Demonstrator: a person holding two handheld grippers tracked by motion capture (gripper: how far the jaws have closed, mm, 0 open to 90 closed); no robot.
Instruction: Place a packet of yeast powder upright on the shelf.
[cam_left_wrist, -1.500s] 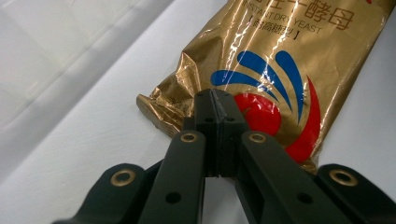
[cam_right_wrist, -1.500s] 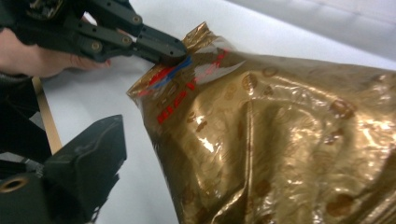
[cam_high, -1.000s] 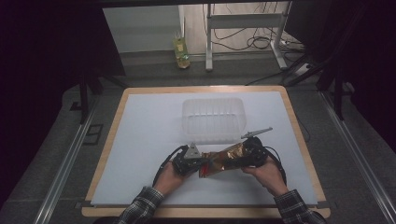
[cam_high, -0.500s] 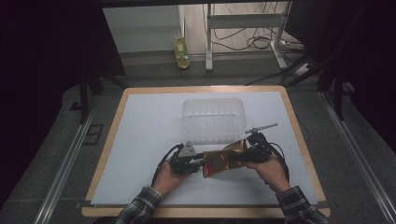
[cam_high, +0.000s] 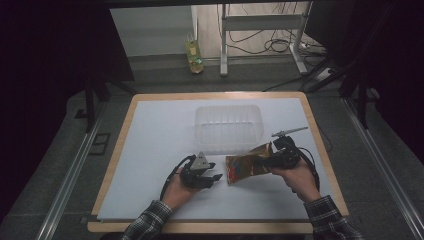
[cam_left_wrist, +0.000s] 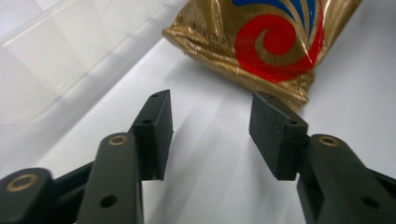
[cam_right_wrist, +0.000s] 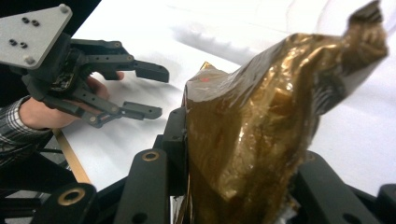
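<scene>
A crinkled gold foil bag (cam_high: 247, 167) with a red and blue swirl (cam_left_wrist: 275, 42) hangs tilted just above the white table sheet (cam_high: 160, 125). My right gripper (cam_high: 275, 160) is shut on its right end, and the foil bulges between the jaws (cam_right_wrist: 247, 140). My left gripper (cam_high: 216, 171) is open a short way left of the bag's free end, touching nothing. In the left gripper view its two pads (cam_left_wrist: 159, 121) stand wide apart over bare sheet, with the bag's bottom corner just beyond them. The right gripper view shows the left gripper (cam_right_wrist: 142, 91) open, held by a hand.
A clear ribbed plastic container (cam_high: 229, 127) stands just behind the bag and both grippers, its wall (cam_left_wrist: 46, 51) close by at the left gripper's upper left. The wooden table edge (cam_high: 120, 150) frames the sheet. A yellow bottle (cam_high: 195, 57) stands on the floor beyond.
My left gripper has let go of the bag's left end, opened and drawn back a little to the left. The right gripper keeps hold of the bag and has shifted slightly right.
</scene>
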